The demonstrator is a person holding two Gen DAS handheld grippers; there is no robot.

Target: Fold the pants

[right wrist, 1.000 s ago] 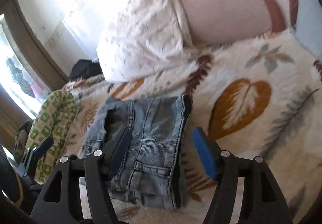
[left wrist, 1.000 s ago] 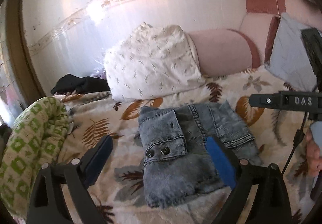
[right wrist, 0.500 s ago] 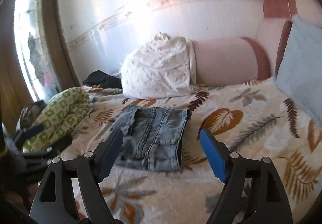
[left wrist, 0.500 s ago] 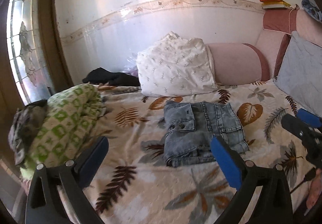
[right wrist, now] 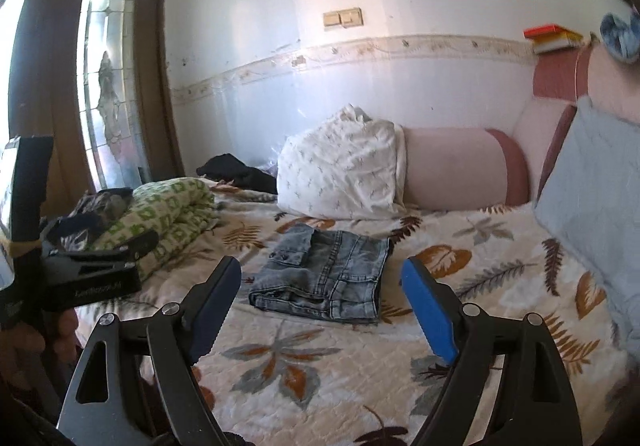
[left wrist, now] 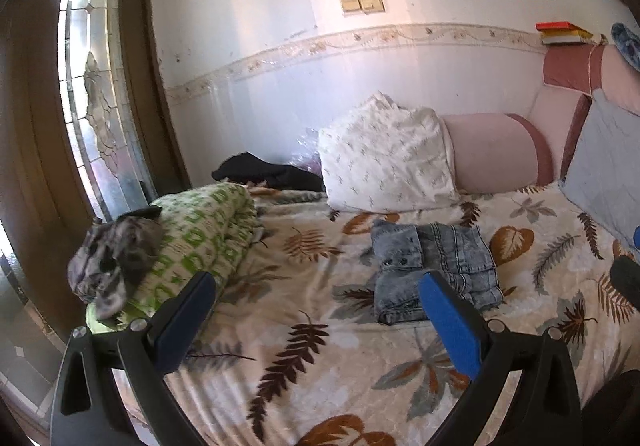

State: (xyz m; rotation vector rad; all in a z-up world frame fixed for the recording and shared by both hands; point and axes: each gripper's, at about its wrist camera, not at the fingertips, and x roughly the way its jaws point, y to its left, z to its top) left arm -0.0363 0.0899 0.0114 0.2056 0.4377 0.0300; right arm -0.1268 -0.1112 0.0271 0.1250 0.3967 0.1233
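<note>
The grey-blue denim pants point(left wrist: 434, 266) lie folded into a compact rectangle on the leaf-patterned bedspread point(left wrist: 304, 326). They also show in the right wrist view point(right wrist: 324, 274). My left gripper point(left wrist: 316, 310) is open and empty, well back from the pants and above the bed's near part. My right gripper point(right wrist: 320, 298) is open and empty, also held back from the pants. The left gripper's body shows at the left edge of the right wrist view point(right wrist: 88, 270).
A white patterned pillow point(left wrist: 384, 161) and a pink bolster point(left wrist: 492, 153) lie against the wall behind the pants. A green-and-white rolled blanket point(left wrist: 192, 238) with dark clothes on it lies at the left. A grey cushion point(left wrist: 608, 165) stands at the right. A door point(left wrist: 80, 105) is at far left.
Both grippers have pulled back and up from the folded pants, so the pants look smaller and farther away. Both stay open and empty. The pants have not moved.
</note>
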